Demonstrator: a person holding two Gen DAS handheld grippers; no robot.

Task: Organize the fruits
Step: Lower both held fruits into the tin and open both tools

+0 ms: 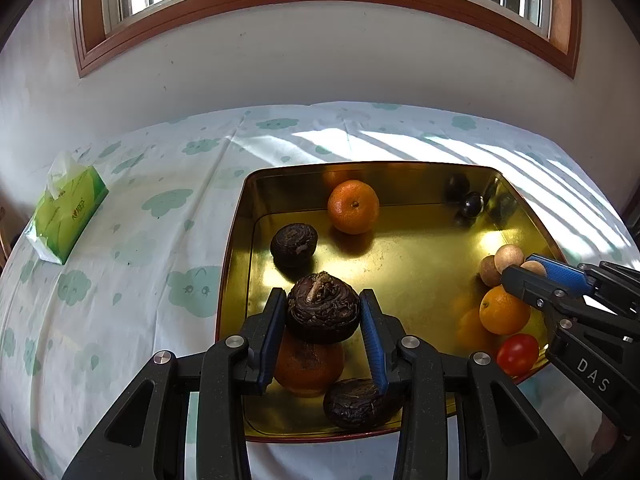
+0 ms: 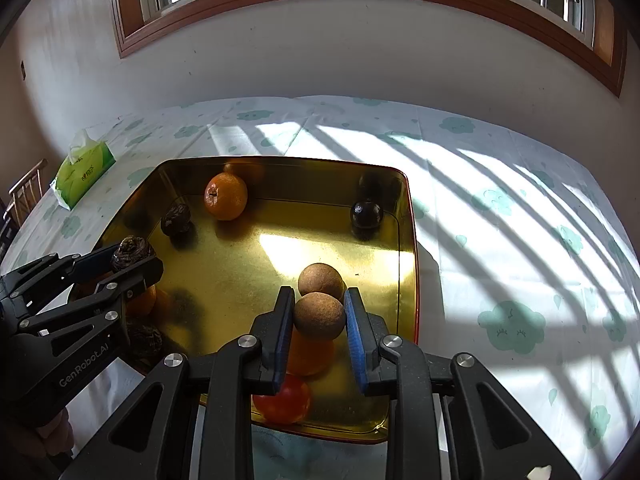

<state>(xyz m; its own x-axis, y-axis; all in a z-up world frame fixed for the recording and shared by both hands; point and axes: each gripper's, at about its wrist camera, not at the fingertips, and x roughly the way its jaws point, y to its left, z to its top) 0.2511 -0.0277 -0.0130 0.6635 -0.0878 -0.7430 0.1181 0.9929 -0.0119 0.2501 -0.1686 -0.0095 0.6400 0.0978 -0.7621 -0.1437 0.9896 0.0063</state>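
A gold metal tray [image 1: 400, 172] [image 2: 280, 164] holds the fruit. My left gripper [image 1: 323, 300] [image 2: 134, 258] is shut on a dark wrinkled water chestnut [image 1: 323, 308] [image 2: 132, 254], held above an orange [image 1: 308, 364]. Two more dark chestnuts [image 1: 294, 244] [image 1: 360, 402] lie in the tray's left part. My right gripper [image 2: 318, 308] [image 1: 532, 268] is shut on a round tan longan [image 2: 319, 316] [image 1: 534, 267]. Other longans [image 2: 321, 278] [image 1: 509, 257] lie just beyond it. Below sit an orange [image 1: 504, 310] and a red tomato [image 1: 517, 354] [image 2: 284, 400].
An orange [image 1: 353, 207] [image 2: 225, 196] and a dark round fruit [image 1: 472, 204] [image 2: 367, 214] sit at the tray's far side. A green tissue pack [image 1: 68, 216] [image 2: 84, 174] lies far left on the cloud-print tablecloth [image 1: 160, 240]. A wall and window stand behind.
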